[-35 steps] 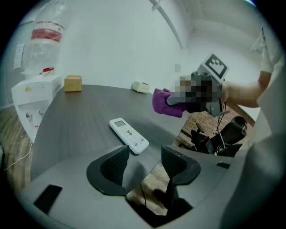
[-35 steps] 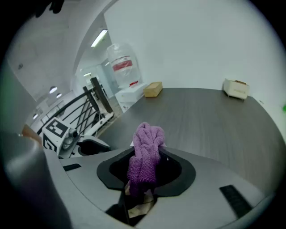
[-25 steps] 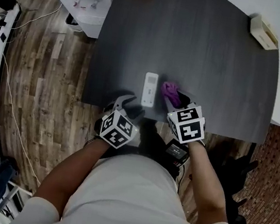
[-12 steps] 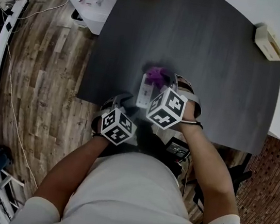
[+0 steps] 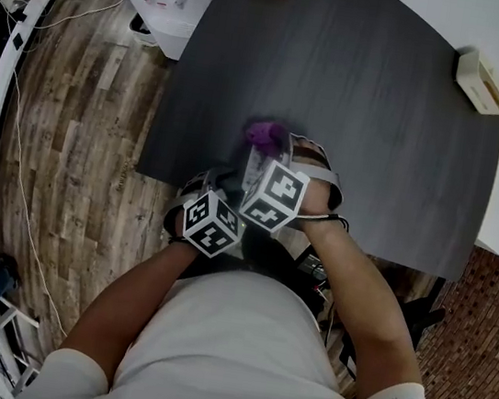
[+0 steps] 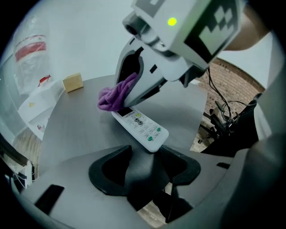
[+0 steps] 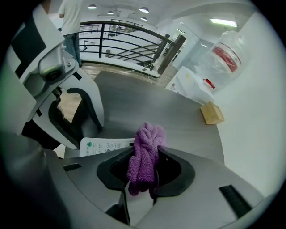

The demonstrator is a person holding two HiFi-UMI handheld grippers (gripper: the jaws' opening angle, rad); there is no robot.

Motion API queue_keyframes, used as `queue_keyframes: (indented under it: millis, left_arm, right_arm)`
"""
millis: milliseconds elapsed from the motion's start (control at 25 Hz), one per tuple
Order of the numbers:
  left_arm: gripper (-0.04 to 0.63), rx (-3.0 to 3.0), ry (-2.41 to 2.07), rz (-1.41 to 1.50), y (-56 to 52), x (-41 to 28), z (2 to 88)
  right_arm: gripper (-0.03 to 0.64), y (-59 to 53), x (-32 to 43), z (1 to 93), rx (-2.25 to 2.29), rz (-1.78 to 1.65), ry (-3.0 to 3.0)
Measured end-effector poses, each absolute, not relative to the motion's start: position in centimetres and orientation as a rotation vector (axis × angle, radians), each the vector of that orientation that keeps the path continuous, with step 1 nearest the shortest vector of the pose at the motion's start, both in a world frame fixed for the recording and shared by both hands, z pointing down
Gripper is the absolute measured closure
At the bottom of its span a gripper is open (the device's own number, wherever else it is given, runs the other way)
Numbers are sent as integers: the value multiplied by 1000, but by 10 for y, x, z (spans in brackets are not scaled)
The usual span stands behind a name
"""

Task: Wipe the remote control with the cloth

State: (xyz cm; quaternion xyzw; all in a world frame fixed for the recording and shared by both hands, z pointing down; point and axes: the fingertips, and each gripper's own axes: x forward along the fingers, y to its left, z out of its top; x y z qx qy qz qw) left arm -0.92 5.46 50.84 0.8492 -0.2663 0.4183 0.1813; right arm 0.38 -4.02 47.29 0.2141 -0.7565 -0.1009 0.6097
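Dark worktop; remote looks light, rigid, likely skates. Pin its 6 o'clock end, left tool released there. Right tool clenches soft cloth.

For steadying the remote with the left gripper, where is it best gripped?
Probably grip the remote at its near end, jaws across its narrow width, coming in from the table-edge side. It lies flat and face up, and the cloth already covers its far end.

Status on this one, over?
Right tongs shut on purple cloth, cloth at remote's far end. Left tongs open at remote's near end. Nothing in the way.
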Motion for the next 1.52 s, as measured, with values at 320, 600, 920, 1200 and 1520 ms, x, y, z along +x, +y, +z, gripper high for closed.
queue_keyframes:
  millis: [320,600,920,1200,1520]
  left_arm:
    - [374,2383,-750,1177,54,-12,510]
    - [373,2368,-756,1166,53,-11,510]
    - [371,2352,-769,1164,52,-12,511]
    - [373,2333,-795,1140,51,-12,510]
    - [373,2328,-810,1134,48,-9,510]
  right_arm:
    - [495,-9,-2,476,444,-113,-1783]
    - [495,3,-2,471,542,-13,-1854]
    - [495,20,-1,467,609,68,-1899]
    - [495,48,-4,462,518,221,-1957]
    - [495,60,-3,463,433,331,-1985]
